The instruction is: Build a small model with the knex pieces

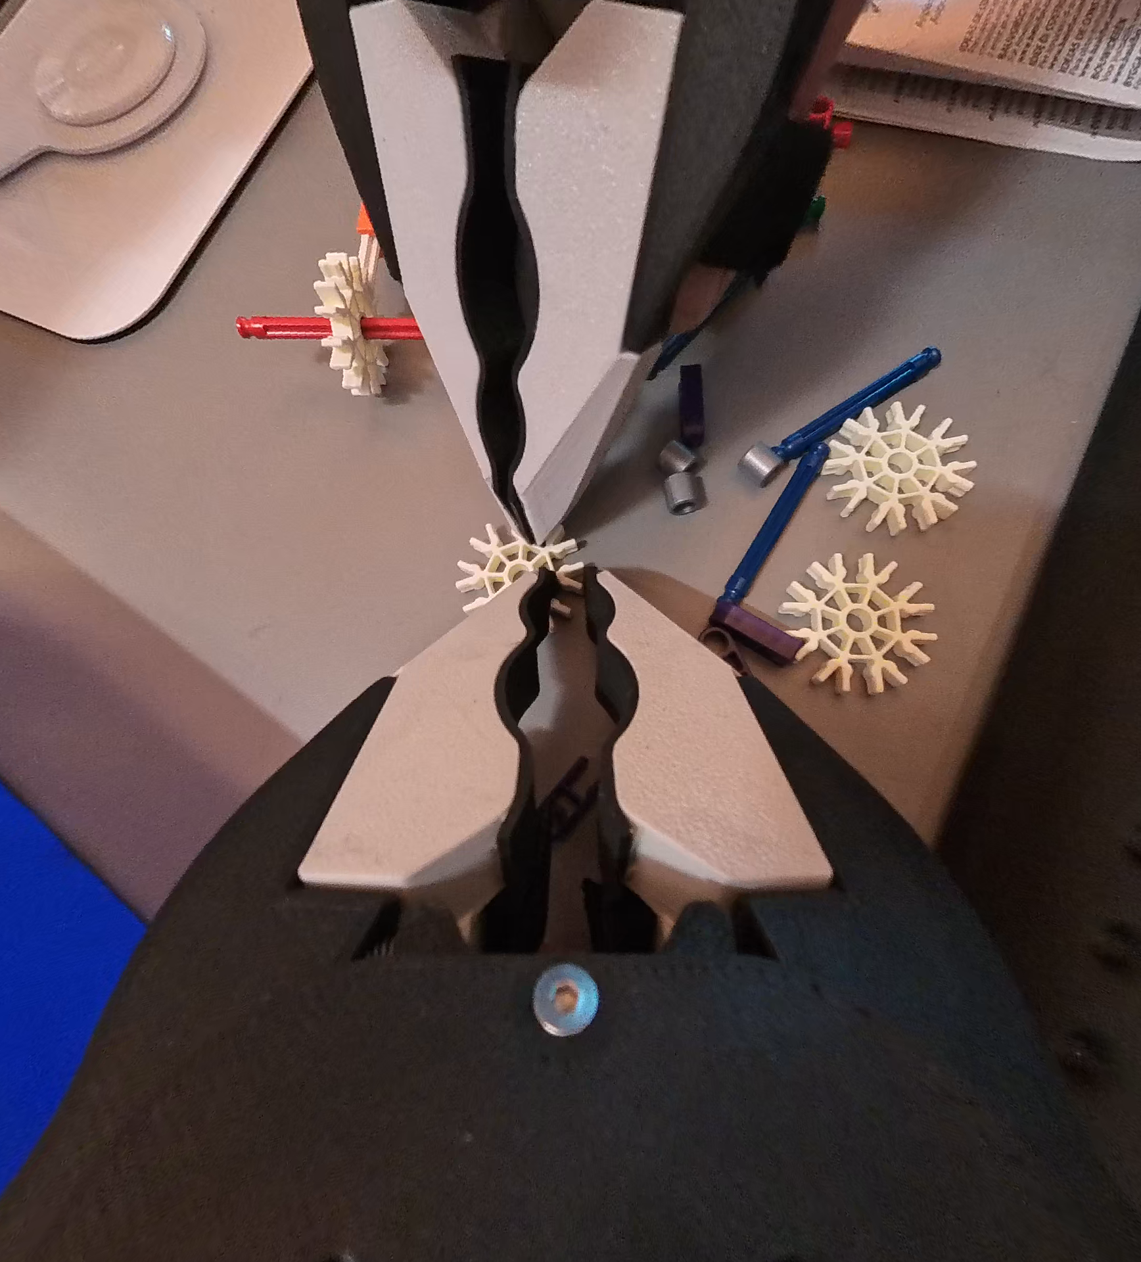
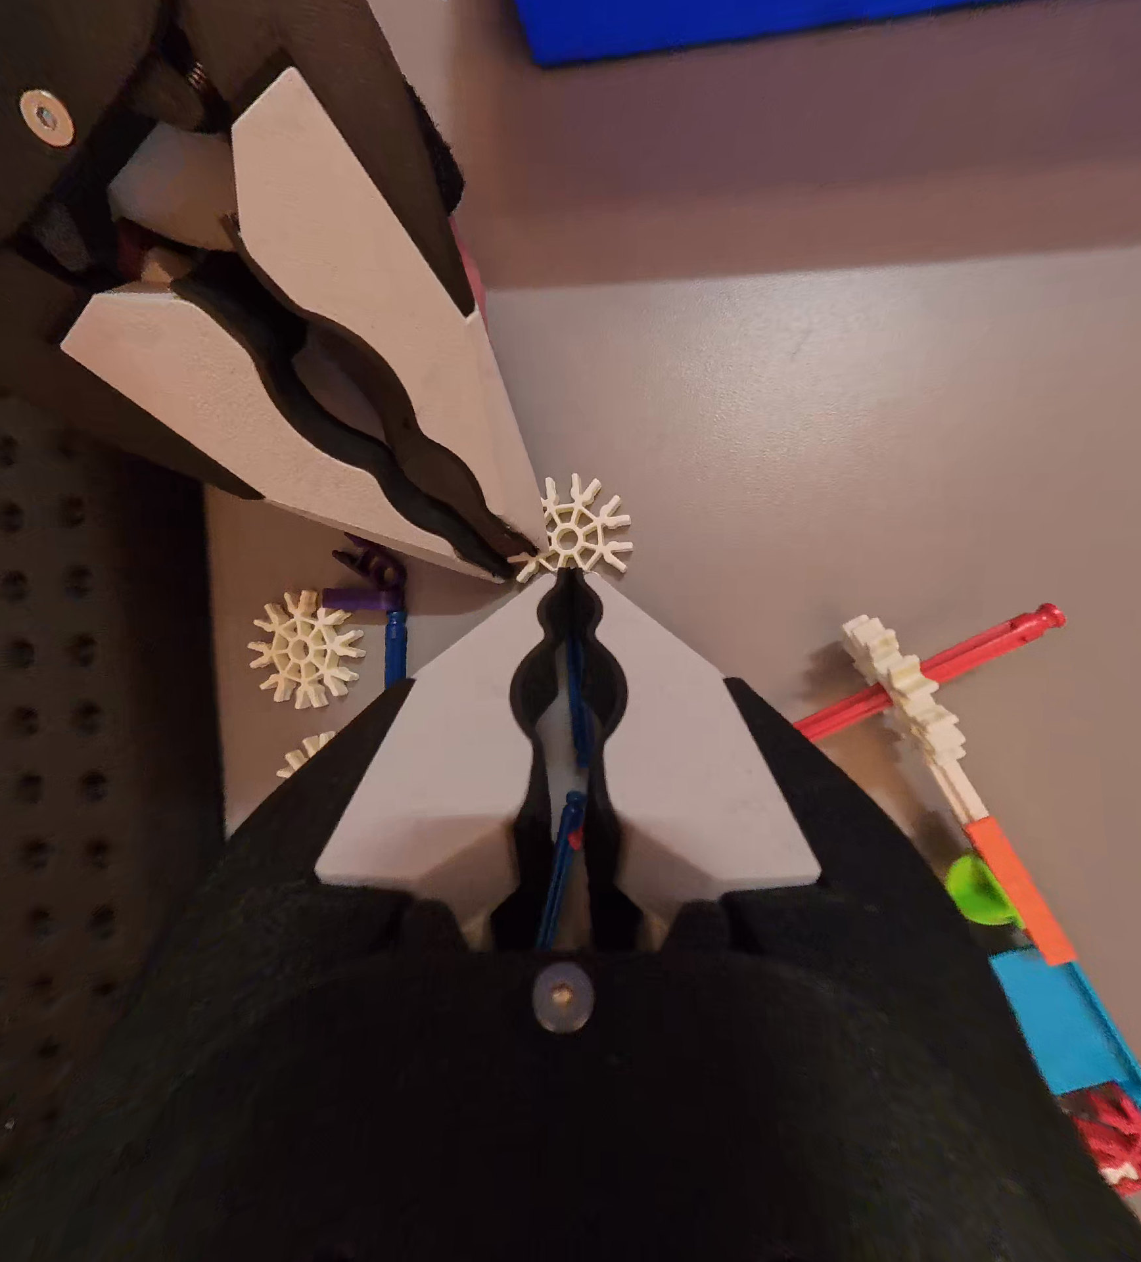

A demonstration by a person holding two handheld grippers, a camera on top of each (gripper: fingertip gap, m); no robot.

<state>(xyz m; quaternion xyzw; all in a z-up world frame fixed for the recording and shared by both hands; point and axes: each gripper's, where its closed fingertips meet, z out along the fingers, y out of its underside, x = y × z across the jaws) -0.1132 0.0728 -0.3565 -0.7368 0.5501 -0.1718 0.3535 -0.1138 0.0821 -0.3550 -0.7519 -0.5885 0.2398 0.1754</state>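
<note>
Left wrist view. The left claw sat at the bottom of the frame, its tips drawn together on the edge of a cream snowflake connector above the grey surface. The right claw came down from the top, its tips pinched together on the opposite edge of the same connector. To the right lay two loose cream snowflake connectors, two blue rods, a purple clip, a second purple clip and three grey spacers. To the left stood a cream connector threaded on a red rod. A pale flat stand occupied the upper left corner, printed papers the upper right, a blue mat the lower left.

Right wrist view. The right claw sat at the bottom, tips together on the lower edge of the snowflake connector. The left claw entered from the upper left, tips clamped on the connector's left edge. A blue rod showed through the gap between the right claw's fingers. At left lay a loose cream connector beside a purple clip, next to a dark perforated board. At right lay a built assembly: red rod, cream connector, orange, green, light blue and red pieces.
</note>
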